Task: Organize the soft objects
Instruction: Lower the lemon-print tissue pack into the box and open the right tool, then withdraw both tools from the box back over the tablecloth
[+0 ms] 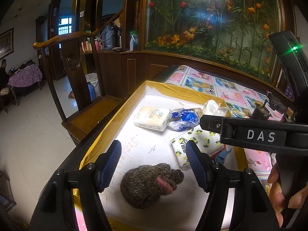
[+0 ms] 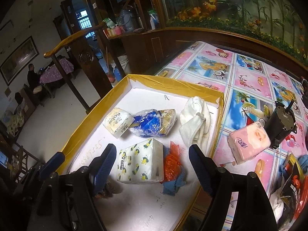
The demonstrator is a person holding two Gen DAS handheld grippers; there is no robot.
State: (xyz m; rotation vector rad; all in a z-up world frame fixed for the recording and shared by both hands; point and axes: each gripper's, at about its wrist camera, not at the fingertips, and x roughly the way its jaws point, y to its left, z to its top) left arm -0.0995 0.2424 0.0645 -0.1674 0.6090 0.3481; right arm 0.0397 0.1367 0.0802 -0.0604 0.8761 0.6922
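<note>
A yellow-rimmed white box (image 1: 123, 104) (image 2: 169, 81) holds soft things: a "face" tissue pack (image 1: 153, 118) (image 2: 118, 122), a blue wrapped pack (image 1: 184, 119) (image 2: 154, 123), a lemon-print tissue pack (image 1: 202, 140) (image 2: 140, 160), a white cloth (image 2: 195, 123), an orange bag on a blue cloth (image 2: 171, 166) and a brown knit bundle (image 1: 150, 182). My left gripper (image 1: 154, 165) is open above the knit bundle, not touching it. My right gripper (image 2: 153, 166) is open over the lemon-print pack. A pink tissue pack (image 2: 248, 145) lies on the tablecloth outside the box.
The table has a cartoon-print cloth (image 2: 240, 80). A small black motor (image 2: 281, 123) stands next to the pink pack, and packets and cloths (image 2: 292, 184) lie at the right edge. A wooden chair (image 1: 77, 80) stands left of the table; a flower-painted panel (image 1: 211, 19) is behind.
</note>
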